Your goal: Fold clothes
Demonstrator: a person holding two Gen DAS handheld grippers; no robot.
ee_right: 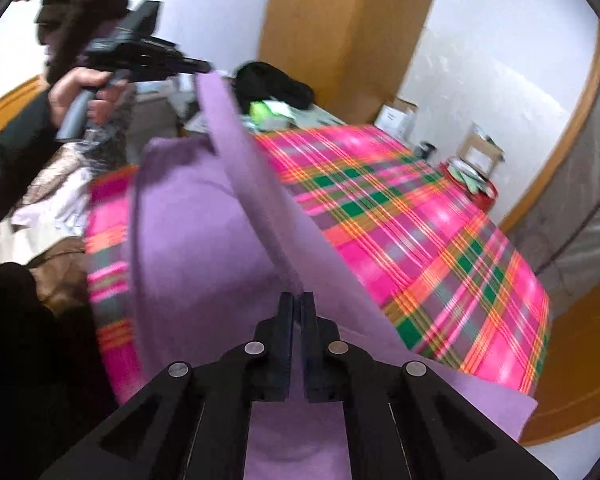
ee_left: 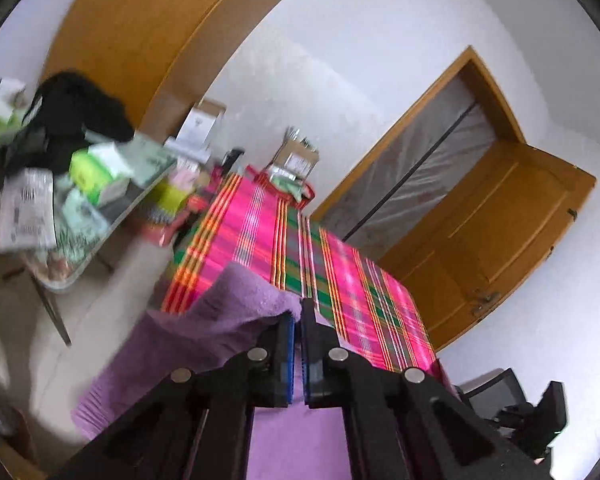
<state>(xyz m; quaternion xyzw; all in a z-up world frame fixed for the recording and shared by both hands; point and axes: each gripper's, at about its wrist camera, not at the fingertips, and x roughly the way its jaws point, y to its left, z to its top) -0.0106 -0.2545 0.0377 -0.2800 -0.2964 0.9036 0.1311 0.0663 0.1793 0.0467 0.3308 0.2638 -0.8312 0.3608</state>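
Right wrist view, purple garment (ee_right: 204, 220) pinched in right hand-held gripper (ee_right: 299, 300), raised over plaid cloth (ee_right: 420, 220)

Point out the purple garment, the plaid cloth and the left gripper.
purple garment (ee_right: 204, 240): right wrist view, hanging panel.
plaid cloth (ee_right: 440, 232): right wrist view, bare middle.
left gripper (ee_left: 301, 312): left wrist view, between its fingertips.

Both views are evenly and brightly lit by soft daylight, and no hard shadows are cast. Strong fisheye bending and dark vignetting are seen at the edges. Motion blur is smeared across the plaid cloth (ee_right: 420, 220) and the cluttered table (ee_left: 100, 184).
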